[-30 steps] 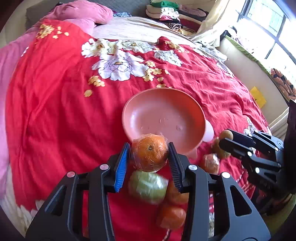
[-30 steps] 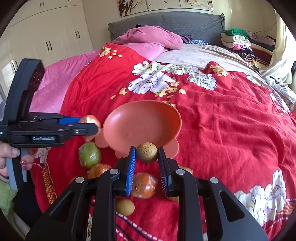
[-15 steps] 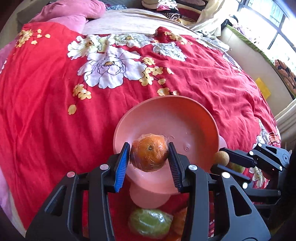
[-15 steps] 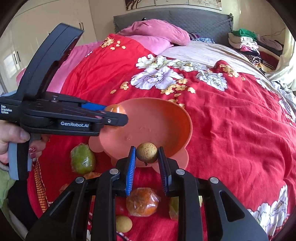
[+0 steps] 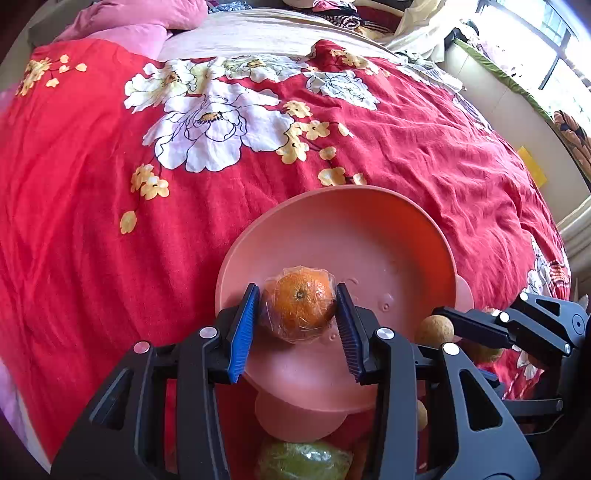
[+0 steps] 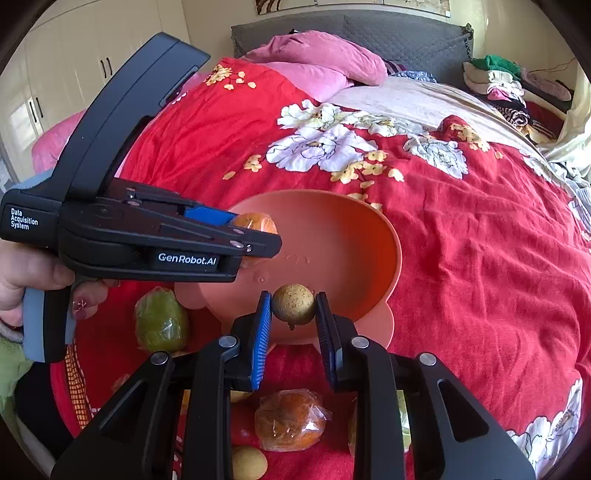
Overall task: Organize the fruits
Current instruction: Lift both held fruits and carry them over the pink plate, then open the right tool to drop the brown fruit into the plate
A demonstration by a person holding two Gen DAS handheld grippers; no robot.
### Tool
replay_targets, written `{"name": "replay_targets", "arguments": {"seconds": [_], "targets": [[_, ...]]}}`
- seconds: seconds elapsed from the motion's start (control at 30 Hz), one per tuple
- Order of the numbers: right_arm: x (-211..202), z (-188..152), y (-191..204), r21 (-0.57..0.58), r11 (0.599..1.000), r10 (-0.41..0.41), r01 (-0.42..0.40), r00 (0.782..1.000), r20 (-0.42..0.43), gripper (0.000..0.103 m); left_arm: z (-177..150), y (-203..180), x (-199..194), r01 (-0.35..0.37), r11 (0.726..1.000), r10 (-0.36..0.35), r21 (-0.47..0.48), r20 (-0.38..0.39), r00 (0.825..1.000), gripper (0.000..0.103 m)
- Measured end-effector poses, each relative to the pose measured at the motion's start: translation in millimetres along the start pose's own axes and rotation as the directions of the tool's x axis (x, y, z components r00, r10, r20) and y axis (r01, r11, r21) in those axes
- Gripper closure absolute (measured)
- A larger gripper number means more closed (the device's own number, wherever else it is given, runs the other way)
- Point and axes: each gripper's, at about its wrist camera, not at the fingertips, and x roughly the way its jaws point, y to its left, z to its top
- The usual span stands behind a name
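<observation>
Left hand-held gripper (image 5: 298,320): my jaws are closed on a wrapped orange (image 5: 300,309), the blue pads press it from both sides

Wrapped orange: it is in clear plastic film, with its stem end facing the camera; I hold it above the inside of the pink bowl (image 5: 388,236), near the bowl's near-left part

Right hand-held gripper (image 6: 293,316): my jaws are narrow and closed on a small brown round fruit (image 6: 294,303)

Small brown round fruit: it has a rough tan skin; I hold it over the near rim of the bowl. In the left wrist view the same fruit shows at the right rim of the bowl, at the tip of the other gripper

Pink bowl: it stands on the red bedspread (image 5: 92,229) with white and yellow flowers; it has small round ears at its edge; I see no fruit lying on its bottom

Fruits on the bed: a green wrapped fruit (image 6: 161,320) lies just beside the bowl on the left in the right wrist view; another wrapped orange (image 6: 290,421) and a small yellow fruit (image 6: 248,462) lie nearer to the camera, under my right gripper

My left hand (image 6: 33,275): it holds the grip of the left gripper; one painted nail is visible

Background: a pink pillow (image 6: 321,61) and a grey headboard (image 6: 402,35) are at the far end of the bed
</observation>
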Motion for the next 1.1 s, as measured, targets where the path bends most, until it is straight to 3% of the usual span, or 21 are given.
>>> {"name": "replay_targets", "arguments": {"seconds": [0.33,0.77,1.1], "targets": [[1.3,-2.8,-1.2,0.013,1.000,0.012,-0.012,1.000,-0.002,0.078,2.6,0.4,1.9,0.000,1.000,0.000,-0.004,0.000,1.000,0.070],[-9.7,-4.5,2.3,0.019,1.000,0.007,-0.007,1.000,0.023,0.058,1.7,0.0,1.6,-0.002,1.000,0.002,-0.003,0.000,1.000,0.069],[-23.2,-9.4,2.9,0.032,0.999,0.001,-0.002,0.999,0.046,0.051,1.1,-0.5,2.1,-0.007,1.000,0.007,0.004,-0.001,1.000,0.068]]}}
